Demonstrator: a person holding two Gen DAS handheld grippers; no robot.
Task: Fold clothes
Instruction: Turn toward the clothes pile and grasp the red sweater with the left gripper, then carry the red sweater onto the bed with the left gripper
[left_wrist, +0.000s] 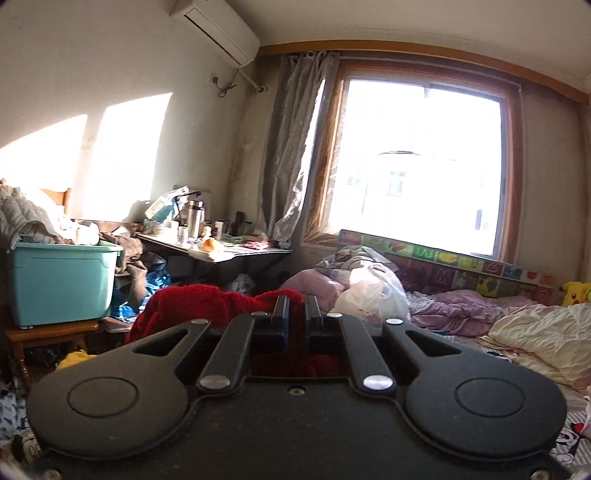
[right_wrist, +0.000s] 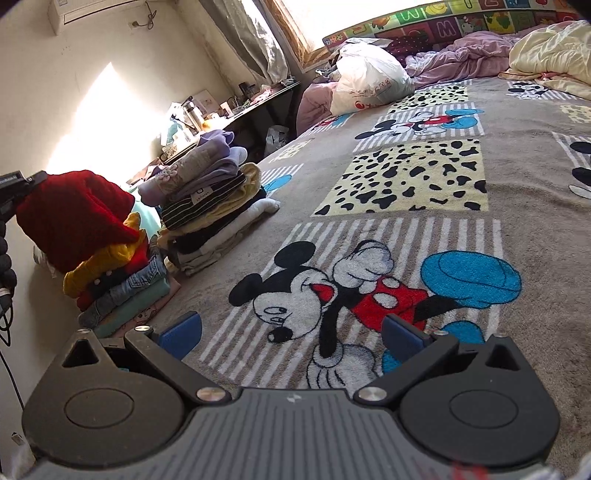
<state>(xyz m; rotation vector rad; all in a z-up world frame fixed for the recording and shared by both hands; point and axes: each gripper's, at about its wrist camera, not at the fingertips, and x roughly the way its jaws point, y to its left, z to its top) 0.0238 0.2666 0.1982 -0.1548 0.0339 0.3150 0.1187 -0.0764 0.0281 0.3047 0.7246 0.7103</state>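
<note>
My left gripper is shut on a red fuzzy sweater, which hangs folded from its fingers. In the right wrist view the same red sweater hangs from the left gripper at the far left, just over a small stack of folded clothes at the bed's edge. A taller stack of folded clothes stands beside it. My right gripper is open and empty, low over the Mickey Mouse blanket.
A white plastic bag, purple bedding and a cream quilt lie at the far end of the bed. A cluttered desk and a teal bin stand by the wall under the window.
</note>
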